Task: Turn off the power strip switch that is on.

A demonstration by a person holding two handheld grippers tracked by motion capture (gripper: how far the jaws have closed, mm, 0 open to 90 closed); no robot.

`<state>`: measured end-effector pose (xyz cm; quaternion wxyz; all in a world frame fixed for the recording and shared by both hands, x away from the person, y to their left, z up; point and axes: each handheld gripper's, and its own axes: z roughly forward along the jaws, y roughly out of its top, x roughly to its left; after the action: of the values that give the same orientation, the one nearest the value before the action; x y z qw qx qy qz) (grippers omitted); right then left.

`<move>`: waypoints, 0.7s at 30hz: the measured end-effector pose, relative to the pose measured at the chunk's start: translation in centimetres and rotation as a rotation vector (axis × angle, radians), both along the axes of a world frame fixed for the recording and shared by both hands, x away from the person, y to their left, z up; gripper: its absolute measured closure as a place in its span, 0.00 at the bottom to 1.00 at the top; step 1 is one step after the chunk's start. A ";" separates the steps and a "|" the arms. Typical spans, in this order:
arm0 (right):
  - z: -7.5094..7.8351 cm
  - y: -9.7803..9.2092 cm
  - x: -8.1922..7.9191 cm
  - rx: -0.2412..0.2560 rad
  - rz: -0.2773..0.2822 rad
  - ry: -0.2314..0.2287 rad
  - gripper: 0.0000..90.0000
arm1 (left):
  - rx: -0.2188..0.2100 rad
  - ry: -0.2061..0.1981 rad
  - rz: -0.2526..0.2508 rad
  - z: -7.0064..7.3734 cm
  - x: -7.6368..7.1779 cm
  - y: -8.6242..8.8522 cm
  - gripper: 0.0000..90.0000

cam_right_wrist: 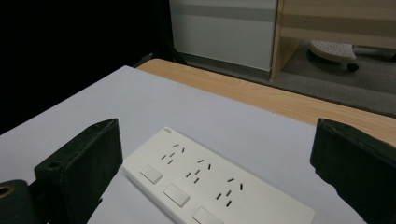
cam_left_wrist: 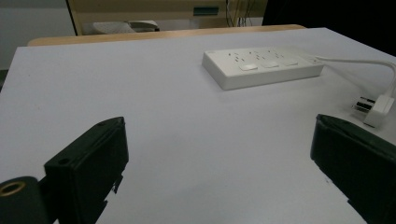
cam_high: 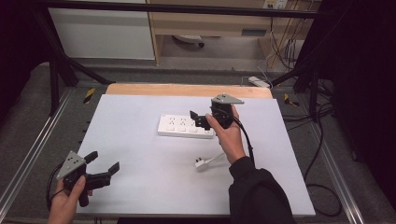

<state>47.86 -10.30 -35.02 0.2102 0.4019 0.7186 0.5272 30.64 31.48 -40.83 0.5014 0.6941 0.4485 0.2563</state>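
Near the middle of the white table [cam_high: 140, 140] lies the power strip [cam_high: 184, 126], its 3 outlets facing up, and the right tongs [cam_high: 200, 119] hover over its right end with jaws wide and empty. The plug [cam_high: 201, 164] lies close by toward the person, while the left tongs [cam_high: 103, 164] hang wide, well apart at the near left corner.

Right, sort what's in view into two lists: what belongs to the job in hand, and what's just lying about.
Part of the job:
- white plastic power strip with three switches
- its white cable and white plug, lying unplugged on the table
- right gripper, open, over the strip's right end
- left gripper, open, at the near left corner

Just lying about:
- white extension block on the floor beyond the table
- wooden cabinet behind
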 end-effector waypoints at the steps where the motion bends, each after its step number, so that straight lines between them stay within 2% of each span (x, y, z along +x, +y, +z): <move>1: 0.1 -0.2 -0.1 0.002 -0.003 -0.003 0.03 | 0.001 0.000 0.000 0.0 0.0 0.0 0.05; 12: 1.4 -3.1 -1.3 -0.011 -0.029 -0.030 0.05 | 0.002 0.003 0.003 0.0 0.0 0.0 0.05; 21: 2.4 -5.7 -2.7 0.004 -0.043 -0.068 0.06 | -0.002 0.006 0.010 -0.1 0.1 0.0 0.05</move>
<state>45.16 -15.97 -32.67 0.2449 0.3995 0.7012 0.5374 30.70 31.48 -40.93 0.4994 0.6921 0.4536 0.2565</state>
